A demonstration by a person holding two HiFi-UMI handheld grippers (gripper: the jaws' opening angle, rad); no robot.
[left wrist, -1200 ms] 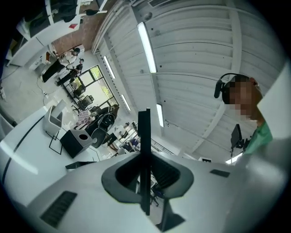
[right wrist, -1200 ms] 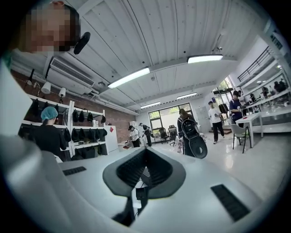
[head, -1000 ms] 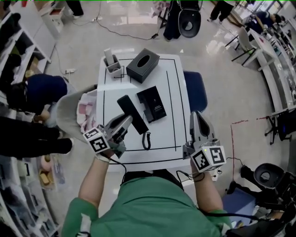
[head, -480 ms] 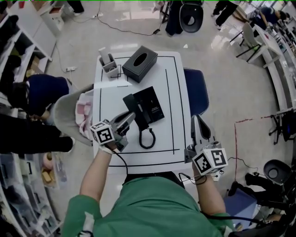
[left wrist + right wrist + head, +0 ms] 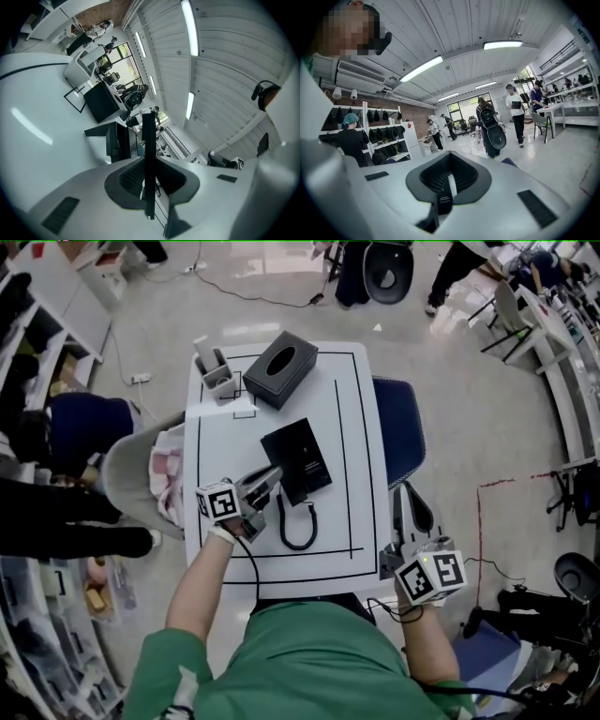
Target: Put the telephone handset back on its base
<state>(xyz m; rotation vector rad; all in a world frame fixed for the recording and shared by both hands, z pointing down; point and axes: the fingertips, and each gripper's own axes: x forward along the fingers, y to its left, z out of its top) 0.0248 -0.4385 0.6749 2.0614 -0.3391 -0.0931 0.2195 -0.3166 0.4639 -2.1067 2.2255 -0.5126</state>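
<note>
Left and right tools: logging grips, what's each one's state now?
Left tool: closed on the slim black plastic telephone handset.
Right tool: closed, empty.

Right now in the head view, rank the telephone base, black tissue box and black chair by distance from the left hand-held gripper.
1. Telephone base, at its tips, mid-table.
2. Black tissue box, table's far end.
3. Black chair, floor beyond the table.

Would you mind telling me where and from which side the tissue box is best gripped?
Probably from above, at mid-length, with one jaw on each long side of the tissue box. It lies flat but skewed on the table, so line up with it first. Those sides look flat; the top has a slot. Whether the jaws span it I cannot tell.
</note>
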